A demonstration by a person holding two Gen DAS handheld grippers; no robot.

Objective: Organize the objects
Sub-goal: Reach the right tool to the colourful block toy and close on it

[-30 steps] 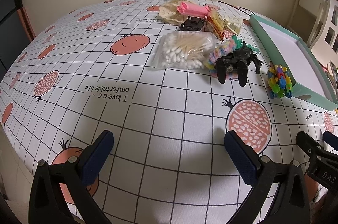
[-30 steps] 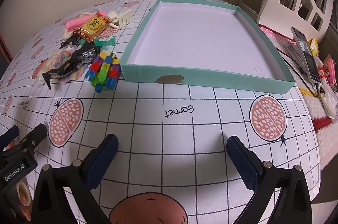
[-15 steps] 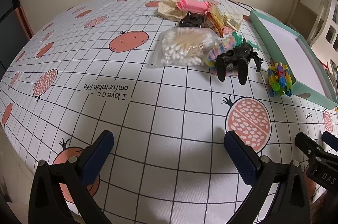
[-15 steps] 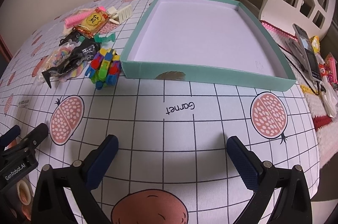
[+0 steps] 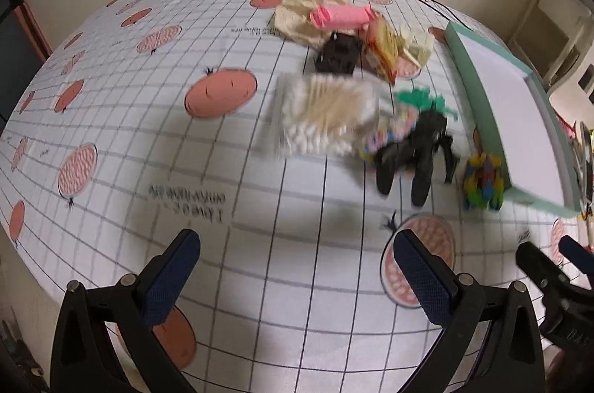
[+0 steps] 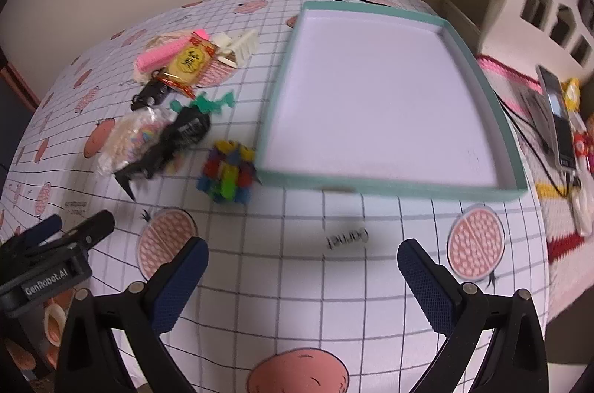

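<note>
Since the earlier frame both cameras have closed on the pile, which now sits larger and blurred. The left gripper (image 5: 297, 267) and right gripper (image 6: 302, 267) are both spread wide and empty. The colourful clip cluster (image 6: 227, 174) lies at 11 o'clock from the right gripper, the nearer one, just beside the teal tray (image 6: 389, 184); bare counter (image 6: 297, 244) lies between.

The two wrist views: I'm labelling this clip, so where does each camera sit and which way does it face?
Left wrist: on the left gripper, open above the tablecloth, facing the clutter pile; right gripper at its right edge.
Right wrist: on the right gripper, open, facing the empty tray; left gripper at its left edge.
Shared: tray, clip bundle, black toy.
</note>
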